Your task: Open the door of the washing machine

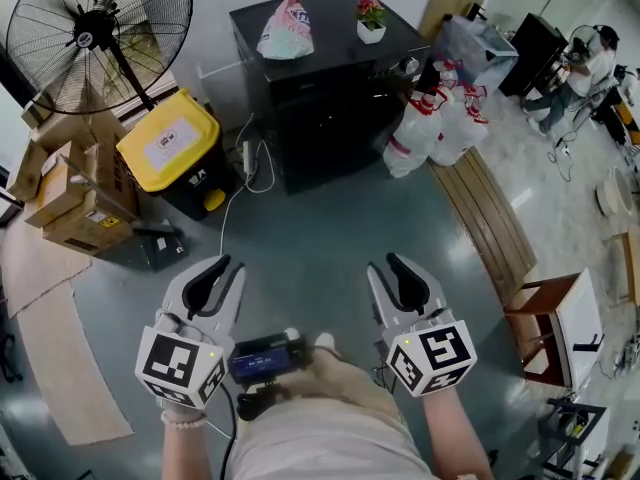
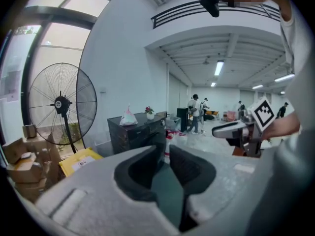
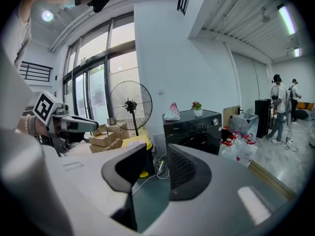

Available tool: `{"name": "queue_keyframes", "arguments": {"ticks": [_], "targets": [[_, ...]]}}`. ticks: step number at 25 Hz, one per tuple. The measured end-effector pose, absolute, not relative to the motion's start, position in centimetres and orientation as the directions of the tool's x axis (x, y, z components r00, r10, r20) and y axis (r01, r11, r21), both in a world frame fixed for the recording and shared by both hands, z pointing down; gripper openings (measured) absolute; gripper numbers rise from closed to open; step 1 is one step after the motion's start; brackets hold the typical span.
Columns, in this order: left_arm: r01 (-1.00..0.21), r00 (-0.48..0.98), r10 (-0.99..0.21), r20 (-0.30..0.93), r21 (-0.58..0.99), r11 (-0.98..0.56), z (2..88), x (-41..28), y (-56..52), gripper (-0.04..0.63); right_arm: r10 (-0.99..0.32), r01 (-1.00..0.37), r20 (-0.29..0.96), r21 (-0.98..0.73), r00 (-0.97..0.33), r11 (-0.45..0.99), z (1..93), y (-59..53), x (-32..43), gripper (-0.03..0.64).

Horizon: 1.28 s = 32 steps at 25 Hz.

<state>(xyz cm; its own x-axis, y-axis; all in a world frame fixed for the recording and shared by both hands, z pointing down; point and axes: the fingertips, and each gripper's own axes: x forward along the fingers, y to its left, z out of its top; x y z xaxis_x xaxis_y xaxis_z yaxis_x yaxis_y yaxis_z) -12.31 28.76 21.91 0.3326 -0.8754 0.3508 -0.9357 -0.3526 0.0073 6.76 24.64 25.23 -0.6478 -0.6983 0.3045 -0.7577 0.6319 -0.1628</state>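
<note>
Head view: left claw (image 1: pixel 218 273) and right claw (image 1: pixel 390 268) both partly open, nothing between the jaws, held over the floor (image 1: pixel 310 233). Washing machine (image 1: pixel 330 88) at 12 o'clock, well apart, door (image 3: pixel 198 142) shut. Door probably rigid, hinged, latched — glossy front looks slippery, so hook the rim edge.

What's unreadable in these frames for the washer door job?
- Door handle: head view, washing machine front foreshortened, dark.
- Door lower part: right gripper view, hidden by right tool.
- Machine front: left gripper view, dark, lower half behind left tool.
- Bag print: head view, too small.
</note>
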Motion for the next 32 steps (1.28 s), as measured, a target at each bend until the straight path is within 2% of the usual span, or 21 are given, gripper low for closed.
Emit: {"name": "queue_keyframes", "arguments": {"ticks": [20, 32], "targets": [[-0.955, 0.279, -0.912, 0.302, -0.017, -0.298, 21.3, -8.1, 30.6, 0.078, -0.682, -0.733, 0.279, -0.157, -0.676, 0.662, 25.5, 25.4, 11.5, 0.118], [-0.943, 0.310, -0.905, 0.292, -0.024, -0.331, 21.7, -7.1, 28.1, 0.074, -0.702, -0.749, 0.269, -0.147, -0.659, 0.646, 25.7, 24.0, 12.2, 0.118]]}}
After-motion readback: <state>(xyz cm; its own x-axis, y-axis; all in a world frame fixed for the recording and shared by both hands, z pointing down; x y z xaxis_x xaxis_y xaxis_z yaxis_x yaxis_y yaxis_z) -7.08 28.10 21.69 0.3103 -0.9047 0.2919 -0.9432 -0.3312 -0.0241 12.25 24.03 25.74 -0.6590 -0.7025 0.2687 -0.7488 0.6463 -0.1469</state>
